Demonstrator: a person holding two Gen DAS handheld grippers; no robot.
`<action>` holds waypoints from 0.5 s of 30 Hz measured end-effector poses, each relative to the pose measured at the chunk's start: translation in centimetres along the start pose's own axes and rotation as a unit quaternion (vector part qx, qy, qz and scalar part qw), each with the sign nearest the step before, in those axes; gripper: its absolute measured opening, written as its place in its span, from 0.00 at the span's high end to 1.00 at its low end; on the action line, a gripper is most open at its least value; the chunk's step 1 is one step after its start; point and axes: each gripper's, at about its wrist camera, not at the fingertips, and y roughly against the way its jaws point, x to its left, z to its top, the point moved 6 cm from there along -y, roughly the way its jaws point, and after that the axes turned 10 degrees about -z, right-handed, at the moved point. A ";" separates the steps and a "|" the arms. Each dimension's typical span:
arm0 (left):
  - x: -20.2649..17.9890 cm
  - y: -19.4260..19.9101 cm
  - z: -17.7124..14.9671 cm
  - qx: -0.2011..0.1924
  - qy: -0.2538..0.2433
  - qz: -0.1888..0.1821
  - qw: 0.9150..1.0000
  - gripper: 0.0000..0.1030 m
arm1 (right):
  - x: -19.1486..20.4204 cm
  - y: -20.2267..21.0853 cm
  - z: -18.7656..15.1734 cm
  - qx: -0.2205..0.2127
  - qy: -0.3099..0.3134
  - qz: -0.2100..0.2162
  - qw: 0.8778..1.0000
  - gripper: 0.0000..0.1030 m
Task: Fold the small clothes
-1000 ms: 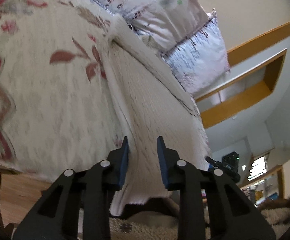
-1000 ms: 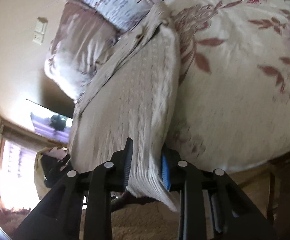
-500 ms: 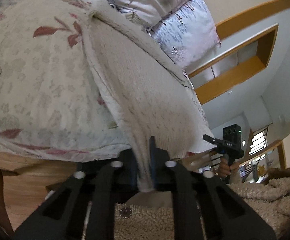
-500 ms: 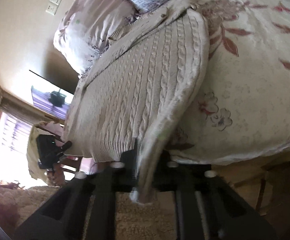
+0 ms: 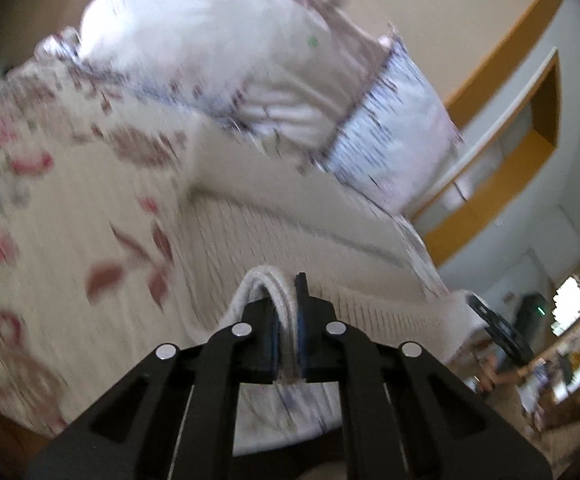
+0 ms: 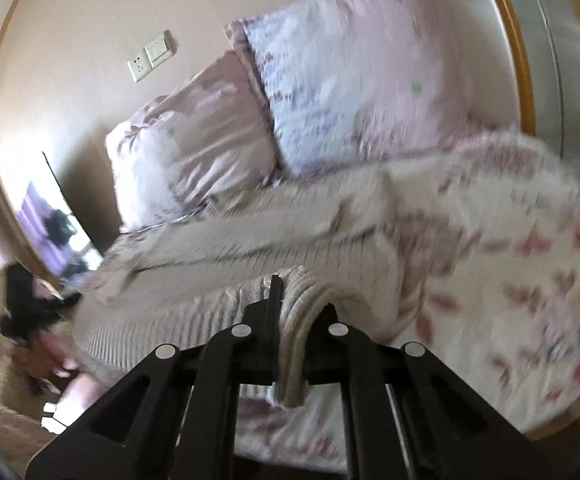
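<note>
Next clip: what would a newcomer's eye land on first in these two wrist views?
Front and centre in each view, a cream cable-knit sweater has its near hem pinched: left gripper and right gripper each shut on a bunched corner. Behind it lie the floral bedspread and two pale patterned pillows against the wall.

The sweater (image 5: 226, 248) was cream ribbed knit, matt and coarse. The bedspread (image 5: 62, 200) was smooth printed floral cloth, the pillows (image 6: 354, 80) faintly sheeny fabric. Each gripper (image 5: 288, 320) was matt black plastic with bright metal pins.
</note>
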 end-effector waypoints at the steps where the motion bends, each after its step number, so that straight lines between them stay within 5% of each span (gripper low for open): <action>1: 0.1 -0.1 1.0 -0.011 -0.001 0.010 1.000 0.94 | 0.2 -0.3 0.7 -0.015 0.011 -0.016 1.000 0.93; 15: -1.4 -5.8 13.5 -0.067 -0.059 0.077 0.993 0.94 | 0.4 -6.5 9.6 -0.076 0.023 -0.074 0.994 0.93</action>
